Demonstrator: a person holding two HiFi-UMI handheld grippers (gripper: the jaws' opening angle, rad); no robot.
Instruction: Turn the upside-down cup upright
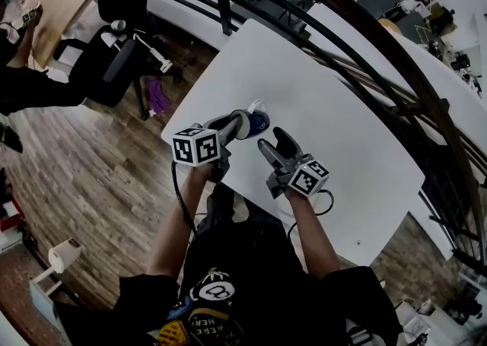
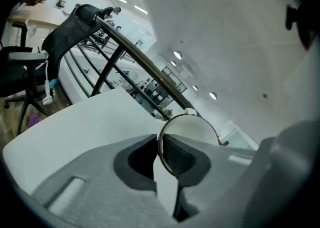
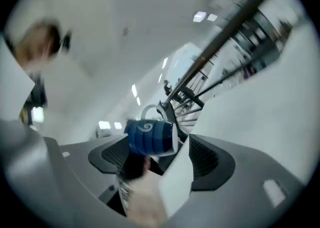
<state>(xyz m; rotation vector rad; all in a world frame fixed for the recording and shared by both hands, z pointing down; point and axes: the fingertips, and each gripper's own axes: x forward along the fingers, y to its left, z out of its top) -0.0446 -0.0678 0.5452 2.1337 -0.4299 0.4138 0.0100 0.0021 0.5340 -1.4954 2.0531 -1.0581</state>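
While your left gripper (image 1: 243,125) pinches the cup (image 1: 259,121) by its wall, one pad inside the rim, the cup hangs tilted over the worktop (image 1: 342,139) near its left edge. That rim grip should let you roll it mouth-up. Your right gripper (image 1: 274,144) waits beside, spread and empty, likely as backup.

Free table (image 1: 358,154) R of cup (image 1: 257,122); railing (image 1: 403,71) behind

Cup (image 1: 256,119): blue mug with darker bands, a pale spiral mark on its wall, a white inside and a white loop handle. Pose: tipped on its side, handle uppermost. Rim wall pinched between the left gripper's (image 1: 245,124) jaws. Place: over the near left part of the white table (image 1: 342,131).
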